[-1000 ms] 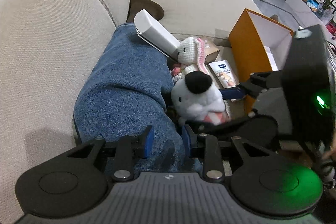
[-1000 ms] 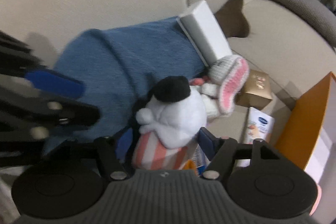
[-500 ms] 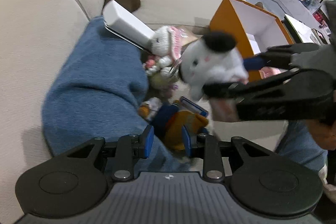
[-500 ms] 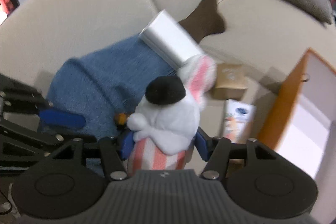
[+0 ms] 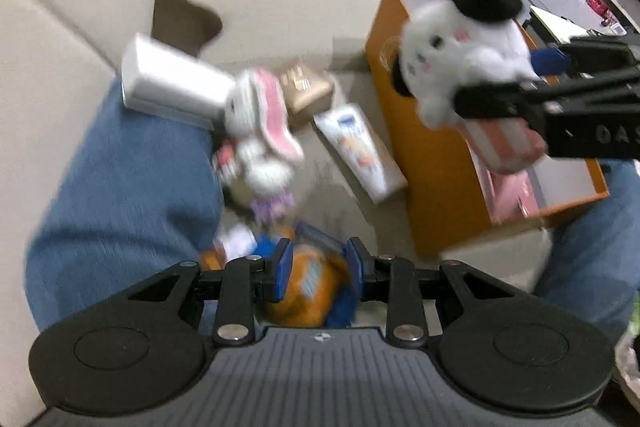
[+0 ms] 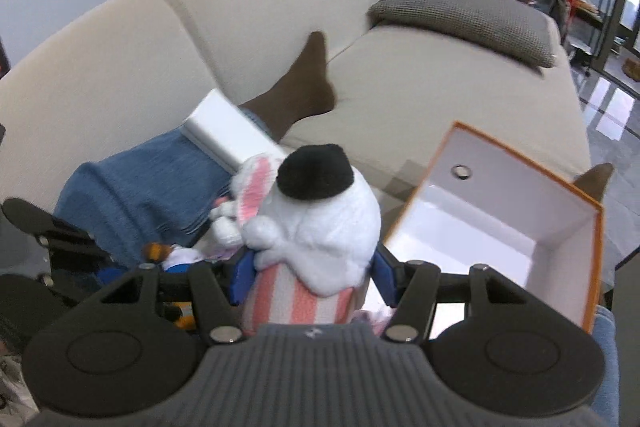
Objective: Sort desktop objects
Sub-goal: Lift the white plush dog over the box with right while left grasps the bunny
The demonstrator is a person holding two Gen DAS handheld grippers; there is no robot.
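My right gripper [image 6: 312,275] is shut on a white plush toy [image 6: 320,219] with a black cap and a pink-striped body. In the left wrist view that toy [image 5: 460,43] hangs in the air by the near wall of the orange box [image 5: 424,155], gripped by the right gripper [image 5: 560,99]. The box's white inside [image 6: 500,219] lies to the right of the toy. My left gripper [image 5: 316,271] stands narrowly open just above an orange and blue plush toy [image 5: 312,283] on the sofa. A white and pink bunny plush [image 5: 260,119] lies beyond it.
A person's leg in jeans [image 5: 128,187] with a brown sock [image 5: 180,15] stretches along the left. A long white box [image 5: 172,87] leans on it. A small gold box [image 5: 308,91] and a white carton [image 5: 356,151] lie by the orange box. A pink item [image 5: 512,195] is inside the box.
The right gripper closed on the white plush, lifted it off the pile and carried it right to the orange box. The left gripper moved over the orange and blue toy.
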